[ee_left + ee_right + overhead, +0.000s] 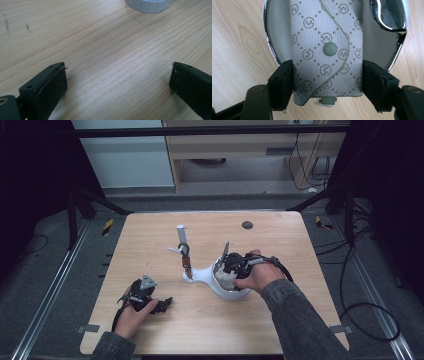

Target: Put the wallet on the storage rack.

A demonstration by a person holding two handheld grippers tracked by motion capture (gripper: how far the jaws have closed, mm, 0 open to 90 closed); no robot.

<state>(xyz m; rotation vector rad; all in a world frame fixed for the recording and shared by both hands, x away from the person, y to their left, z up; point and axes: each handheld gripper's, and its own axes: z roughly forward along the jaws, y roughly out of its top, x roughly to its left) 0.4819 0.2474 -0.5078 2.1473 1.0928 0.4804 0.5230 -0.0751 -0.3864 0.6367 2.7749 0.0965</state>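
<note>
The right gripper [327, 82] pinches a monogrammed pouch [325, 50] over the white stand [220, 287] at table [280, 330] centre, while the left gripper [117, 82] (jaws spread) rests at 8 o'clock.

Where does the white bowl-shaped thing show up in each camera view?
High view: the white bowl-shaped thing is at the table's centre, under the right gripper.
Left gripper view: a white ribbed edge at the top, probably part of it.
Right gripper view: its chrome rim behind the patterned pouch.
Shared landmark: the wooden table.
</note>
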